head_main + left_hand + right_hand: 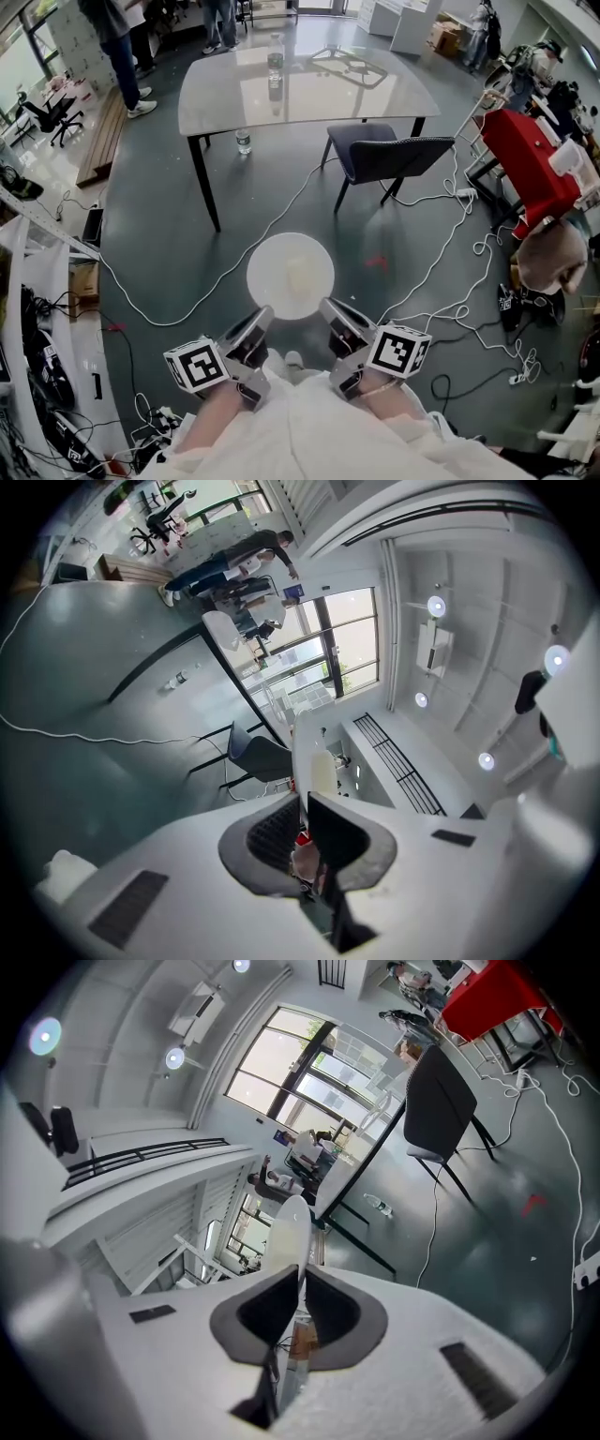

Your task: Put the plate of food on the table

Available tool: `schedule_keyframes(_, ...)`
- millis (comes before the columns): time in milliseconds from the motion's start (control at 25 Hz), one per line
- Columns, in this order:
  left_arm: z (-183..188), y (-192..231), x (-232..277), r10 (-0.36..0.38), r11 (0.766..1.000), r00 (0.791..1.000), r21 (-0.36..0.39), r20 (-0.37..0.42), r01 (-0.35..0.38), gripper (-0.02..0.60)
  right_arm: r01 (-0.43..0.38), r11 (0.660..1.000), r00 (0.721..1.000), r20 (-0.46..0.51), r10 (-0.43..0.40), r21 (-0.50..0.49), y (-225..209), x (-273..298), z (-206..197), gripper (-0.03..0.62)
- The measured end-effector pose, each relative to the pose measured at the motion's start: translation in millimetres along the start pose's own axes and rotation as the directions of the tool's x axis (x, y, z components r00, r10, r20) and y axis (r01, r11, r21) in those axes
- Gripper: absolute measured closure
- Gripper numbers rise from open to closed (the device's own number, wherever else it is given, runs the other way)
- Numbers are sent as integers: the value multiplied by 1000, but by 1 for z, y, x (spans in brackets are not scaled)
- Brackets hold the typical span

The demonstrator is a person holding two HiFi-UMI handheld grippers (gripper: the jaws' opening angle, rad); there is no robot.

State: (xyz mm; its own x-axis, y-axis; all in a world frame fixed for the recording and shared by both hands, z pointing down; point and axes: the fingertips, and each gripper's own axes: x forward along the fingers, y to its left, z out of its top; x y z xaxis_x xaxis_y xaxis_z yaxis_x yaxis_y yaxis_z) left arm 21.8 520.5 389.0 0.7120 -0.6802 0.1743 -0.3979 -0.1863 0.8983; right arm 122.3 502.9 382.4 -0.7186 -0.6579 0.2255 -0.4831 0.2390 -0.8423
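Head view first: the round white plate with some pale food on it (291, 275) hangs over the dark floor right in front of the person, well short of the glossy grey table with black legs (300, 103). The left gripper (258, 325) and right gripper (333, 316) pinch its near rim from either side. So I'd call this the carry step. Next up is walking it forward, keeping it level, then lowering it past the table's near edge. That front part looks bare. A clear bottle (275, 67) stands further back, and a dark chair (389, 155) sits by the right corner. A white cable (234, 267) snakes across the path, so watch your feet.

Left gripper view: the jaws are clamped on the plate's rim (302, 747), which shows edge-on.

Right gripper view: same deal, the jaws are squeezed onto the thin white rim (289, 1232).
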Motion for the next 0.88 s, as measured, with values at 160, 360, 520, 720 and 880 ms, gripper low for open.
schedule_keyframes(160, -5, 8, 8, 39, 999, 999, -6, -8, -39, 552, 2, 1000, 1000, -24, -2, -16, -10, 1, 4, 576)
schedule_keyframes(360, 0, 19, 18, 53, 998, 998, -22, -21, -53, 552, 34, 998, 999, -40, -32, 56, -26, 11, 4, 576)
schedule_keyframes(520, 14, 30, 32, 55, 998, 998, -37, -26, -56, 552, 28, 999, 999, -36, -27, 46, -34, 27, 18, 576)
schedule_keyframes(720, 49, 44, 54, 37, 999, 999, -38, -37, -39, 552, 43, 998, 999, -28, -42, 46, -44, 62, 39, 576)
schedule_keyframes(880, 90, 55, 76, 32, 999, 998, -37, -46, -34, 552, 53, 997, 998, -18, -52, 62, -46, 100, 66, 576)
